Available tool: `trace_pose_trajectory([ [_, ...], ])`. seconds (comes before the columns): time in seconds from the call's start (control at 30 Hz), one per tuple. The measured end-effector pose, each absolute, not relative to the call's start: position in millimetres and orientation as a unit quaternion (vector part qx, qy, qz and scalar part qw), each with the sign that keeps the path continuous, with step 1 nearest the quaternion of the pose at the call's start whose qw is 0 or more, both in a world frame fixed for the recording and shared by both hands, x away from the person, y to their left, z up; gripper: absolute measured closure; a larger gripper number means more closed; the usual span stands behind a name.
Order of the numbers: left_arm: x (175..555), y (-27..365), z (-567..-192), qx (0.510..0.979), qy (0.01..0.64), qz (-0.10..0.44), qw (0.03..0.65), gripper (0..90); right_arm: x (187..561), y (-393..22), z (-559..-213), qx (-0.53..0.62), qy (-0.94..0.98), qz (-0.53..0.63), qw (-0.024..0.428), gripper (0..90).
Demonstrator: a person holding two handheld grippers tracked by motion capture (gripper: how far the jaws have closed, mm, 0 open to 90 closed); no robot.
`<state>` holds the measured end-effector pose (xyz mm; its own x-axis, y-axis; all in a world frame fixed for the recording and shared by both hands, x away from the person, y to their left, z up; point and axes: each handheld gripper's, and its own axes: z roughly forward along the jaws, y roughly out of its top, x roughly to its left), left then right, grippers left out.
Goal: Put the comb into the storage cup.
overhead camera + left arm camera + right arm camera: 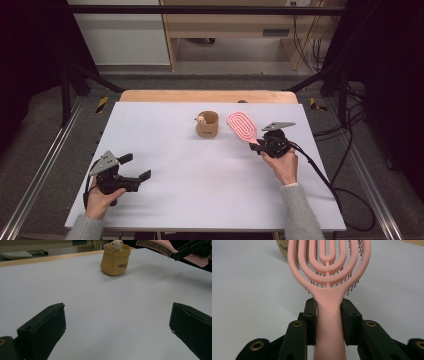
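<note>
Pink brush clamped by its handle in right gripper.
Brush head is held up-frame of the jaws, beside tan pot; left gripper is spread wide, lower left.

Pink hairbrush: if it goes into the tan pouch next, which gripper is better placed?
Right. The right gripper is shut on the pink hairbrush at its handle, with the brush head beside the tan pouch. The left gripper sits open and empty near the table's front left, far from both.
</note>
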<state>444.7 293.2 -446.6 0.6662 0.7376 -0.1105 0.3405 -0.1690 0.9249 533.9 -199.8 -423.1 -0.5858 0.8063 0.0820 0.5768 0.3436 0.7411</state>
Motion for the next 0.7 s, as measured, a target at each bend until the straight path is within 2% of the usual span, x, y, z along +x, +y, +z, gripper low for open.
trace_pose_trajectory([
  [0.7,442,278,-442,0.745,0.359,0.181,0.533,0.5,514,-188,-408,0.381,0.806,0.431,0.136,69.4],
])
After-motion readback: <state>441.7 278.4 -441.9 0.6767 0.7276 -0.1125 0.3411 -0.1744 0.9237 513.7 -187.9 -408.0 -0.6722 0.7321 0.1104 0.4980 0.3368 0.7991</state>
